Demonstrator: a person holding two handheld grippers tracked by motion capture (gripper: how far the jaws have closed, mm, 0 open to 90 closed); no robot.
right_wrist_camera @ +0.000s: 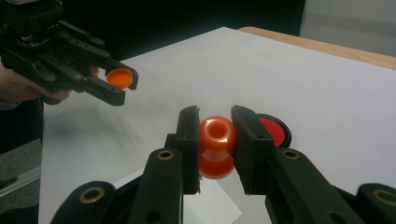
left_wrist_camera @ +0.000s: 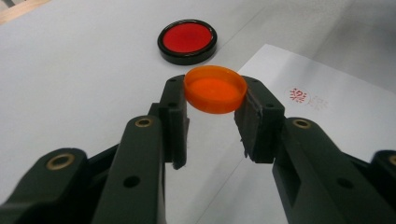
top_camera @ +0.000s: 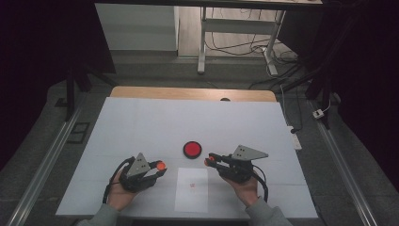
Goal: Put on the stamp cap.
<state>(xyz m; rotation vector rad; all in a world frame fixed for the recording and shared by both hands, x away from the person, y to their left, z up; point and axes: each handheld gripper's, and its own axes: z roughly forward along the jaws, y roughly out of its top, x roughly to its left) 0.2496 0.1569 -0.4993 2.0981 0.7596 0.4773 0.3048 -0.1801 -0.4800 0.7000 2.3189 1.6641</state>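
My left gripper is shut on a shallow orange cap, gripped by its rim with the open side up, just above the table. My right gripper is shut on an orange knob-shaped stamp, which lies level between the pads. The two grippers point toward each other, a short gap apart. In the right gripper view the left gripper with the cap hangs at upper left. A round red ink pad in a black case lies open on the table just beyond both tips.
A white sheet of paper with a small red stamp mark lies between the hands near the front edge. The white table cover ends at a wooden strip at the back. Desk legs and cables stand on the floor beyond.
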